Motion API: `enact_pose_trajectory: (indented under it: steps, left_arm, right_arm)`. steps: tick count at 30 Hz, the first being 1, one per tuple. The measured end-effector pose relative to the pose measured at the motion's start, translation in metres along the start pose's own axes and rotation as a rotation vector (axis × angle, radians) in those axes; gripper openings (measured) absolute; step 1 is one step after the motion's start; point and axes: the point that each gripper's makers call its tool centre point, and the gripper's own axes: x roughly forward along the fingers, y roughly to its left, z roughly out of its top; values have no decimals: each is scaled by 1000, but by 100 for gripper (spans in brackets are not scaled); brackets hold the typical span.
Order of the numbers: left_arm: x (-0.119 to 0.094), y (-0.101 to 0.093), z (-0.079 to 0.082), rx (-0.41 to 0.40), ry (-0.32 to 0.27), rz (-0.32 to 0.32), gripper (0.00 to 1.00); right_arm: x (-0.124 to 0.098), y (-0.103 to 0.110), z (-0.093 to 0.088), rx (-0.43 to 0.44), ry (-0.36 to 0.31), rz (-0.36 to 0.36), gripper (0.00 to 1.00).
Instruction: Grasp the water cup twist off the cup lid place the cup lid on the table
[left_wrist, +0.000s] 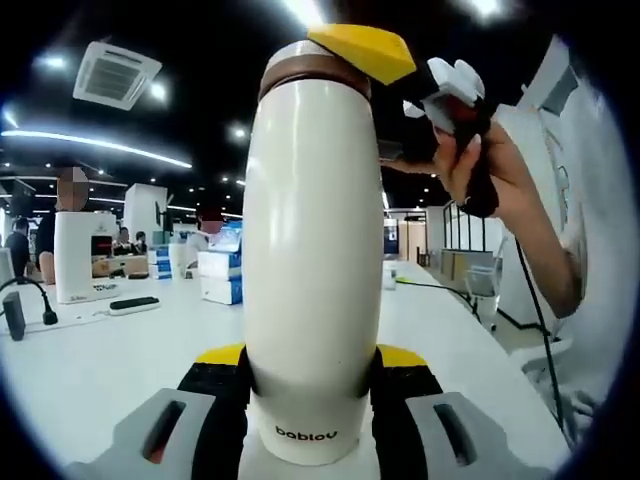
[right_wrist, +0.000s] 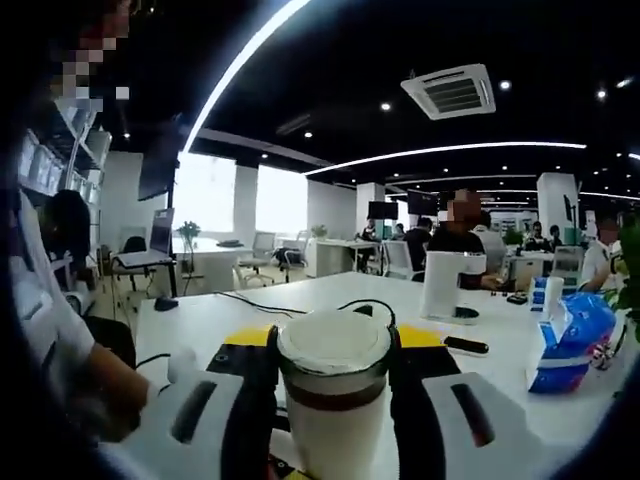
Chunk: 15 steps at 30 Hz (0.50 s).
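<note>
A tall cream water cup (left_wrist: 312, 260) with "bablov" printed low on it stands upright between the jaws of my left gripper (left_wrist: 312, 355), which is shut on its lower body. A brown band (left_wrist: 315, 72) runs under the cream lid (right_wrist: 333, 340), which sits on the cup. My right gripper (right_wrist: 335, 345) is shut on the lid, its black pads (right_wrist: 262, 400) pressed to both sides. In the left gripper view the right gripper's yellow-tipped jaw reaches over the cup's top from the right, held by a person's hand (left_wrist: 485, 165).
The white table (left_wrist: 110, 360) stretches behind the cup. On it are a white appliance (right_wrist: 447, 285), a dark remote (left_wrist: 133, 303), blue boxes (left_wrist: 222, 275), a blue packet (right_wrist: 570, 340) and a black cable (right_wrist: 260, 300). People sit at the far end.
</note>
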Motion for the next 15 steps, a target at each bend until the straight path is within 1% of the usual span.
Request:
enact_pose_trajectory:
  steps: [3, 7, 9, 11, 12, 15]
  left_arm:
    - [0, 1, 1, -16, 0, 0, 48]
    - [-1, 0, 1, -10, -6, 0, 48]
    - [0, 0, 1, -8, -10, 1, 48]
    - [0, 0, 1, -8, -10, 0, 48]
    - [0, 0, 1, -8, -11, 1, 48]
    - [0, -1, 1, -7, -12, 0, 48]
  right_arm:
    - [1, -1, -1, 2, 10, 44, 45]
    - [0, 1, -1, -6, 18, 116, 45]
    - [0, 1, -2, 4, 28, 152, 45]
    - [0, 3, -2, -8, 35, 200, 45]
    - [0, 3, -2, 0, 37, 226, 45]
    - [-1, 4, -2, -7, 42, 280, 45]
